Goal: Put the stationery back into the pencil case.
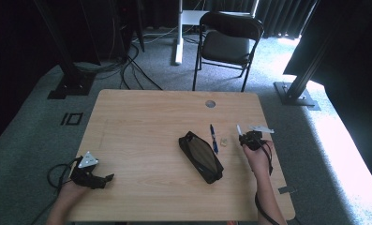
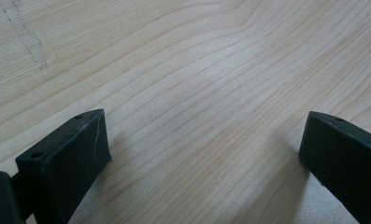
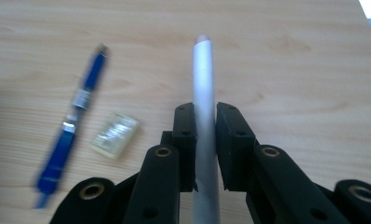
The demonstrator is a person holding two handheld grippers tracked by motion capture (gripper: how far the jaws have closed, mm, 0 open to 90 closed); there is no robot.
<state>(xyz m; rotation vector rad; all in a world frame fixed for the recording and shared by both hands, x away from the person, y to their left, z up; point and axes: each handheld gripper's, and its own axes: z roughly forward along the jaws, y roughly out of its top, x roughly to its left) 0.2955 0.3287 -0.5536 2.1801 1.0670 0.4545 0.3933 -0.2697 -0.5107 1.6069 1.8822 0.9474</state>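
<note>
My right gripper (image 1: 245,137) (image 3: 205,116) is shut on a silver pen (image 3: 204,88), whose white tip (image 1: 239,129) sticks out past the jaws above the table. A blue pen (image 1: 213,138) (image 3: 75,121) and a small clear eraser (image 1: 224,141) (image 3: 115,134) lie just left of it. A black pencil case (image 1: 200,156) lies open at the table's middle. My left gripper (image 1: 109,177) (image 2: 204,140) rests low over bare wood at the near left, open, nothing between its jaws.
The wooden table (image 1: 141,122) has a round cable hole (image 1: 210,103) near its far edge. A black folding chair (image 1: 226,44) stands behind the table. Black frame posts (image 1: 300,79) stand on the carpet at both sides.
</note>
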